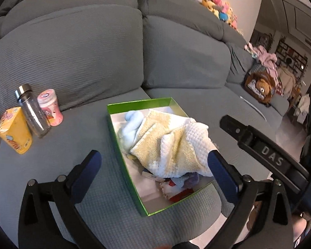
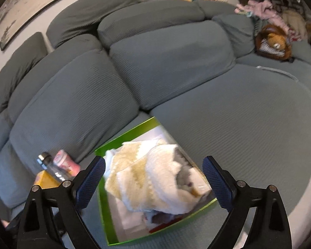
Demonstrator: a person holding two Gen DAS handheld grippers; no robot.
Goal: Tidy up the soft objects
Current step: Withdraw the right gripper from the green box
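Grey sofa [image 1: 76,62] is taking up most of both views. Green box [image 1: 122,145] is sitting open on its seat cushion, holding a yellow-and-white towel [image 1: 172,145] bunched on top and spilling over the right rim, a pale blue cloth [image 1: 128,128] lying under it at the far end, and red-and-white fabric bits [image 1: 176,191] at the near end. Left gripper [image 1: 155,172] is hovering over the box, jaws spread wide, gripping nothing. Right gripper [image 2: 153,178] is likewise gaping, empty. Yellow carton [image 1: 14,130], clear bottle [image 1: 32,112] and pink canister [image 1: 50,108] are standing left of the box.
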